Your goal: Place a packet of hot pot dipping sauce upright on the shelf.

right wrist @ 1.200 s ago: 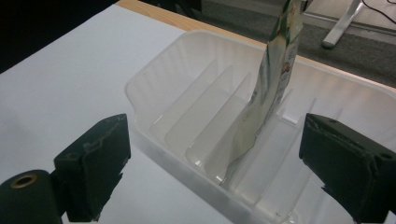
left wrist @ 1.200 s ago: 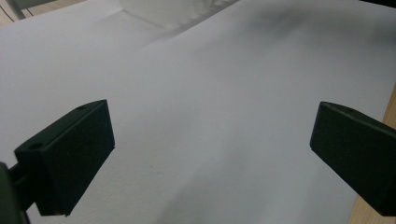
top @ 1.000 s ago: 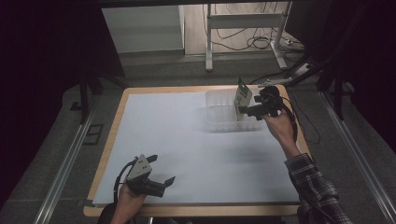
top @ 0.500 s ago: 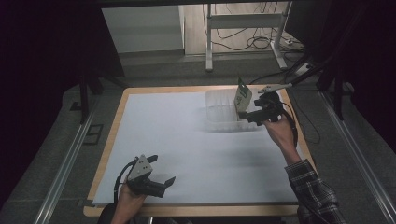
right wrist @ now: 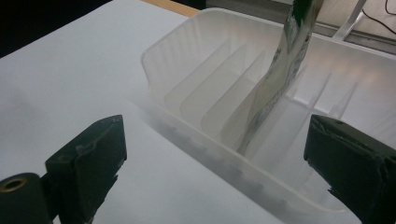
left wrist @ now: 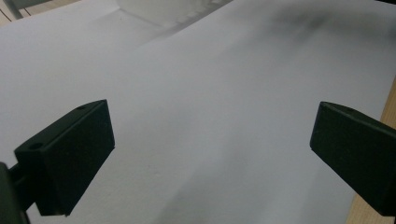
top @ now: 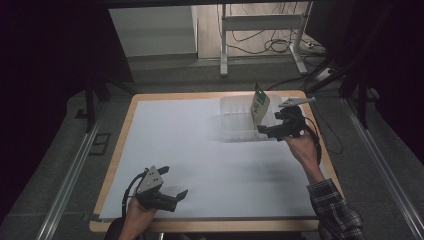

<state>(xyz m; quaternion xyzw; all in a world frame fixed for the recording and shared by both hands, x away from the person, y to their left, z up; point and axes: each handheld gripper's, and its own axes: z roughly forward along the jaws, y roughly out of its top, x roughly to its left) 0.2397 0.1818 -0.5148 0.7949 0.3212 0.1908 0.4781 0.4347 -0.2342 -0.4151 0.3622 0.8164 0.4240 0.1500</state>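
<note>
A translucent plastic bin (top: 235, 122) with inner dividers sits at the far right of the table. A green and white packet (top: 259, 106) stands upright in one of its slots, leaning slightly. My right gripper (top: 264, 131) hovers at the bin's near right side, open, with nothing between its fingers. In the right gripper view the bin (right wrist: 196, 60) and the packet (right wrist: 280, 79) lie just beyond the wide-spread jaws of the right gripper (right wrist: 215, 158). My left gripper (top: 174, 184) rests low at the near left, open and holding nothing. The left gripper (left wrist: 210, 149) faces bare white sheet.
A white sheet (top: 200, 150) covers most of the wooden table (top: 120, 145). Beyond the far edge stand a metal frame's legs (top: 223, 45) with cables on the floor. Metal rails (top: 70, 170) run along both sides.
My right gripper has drawn back a little from the packet toward the near side. The packet stays standing in the bin. The left gripper has not moved.
</note>
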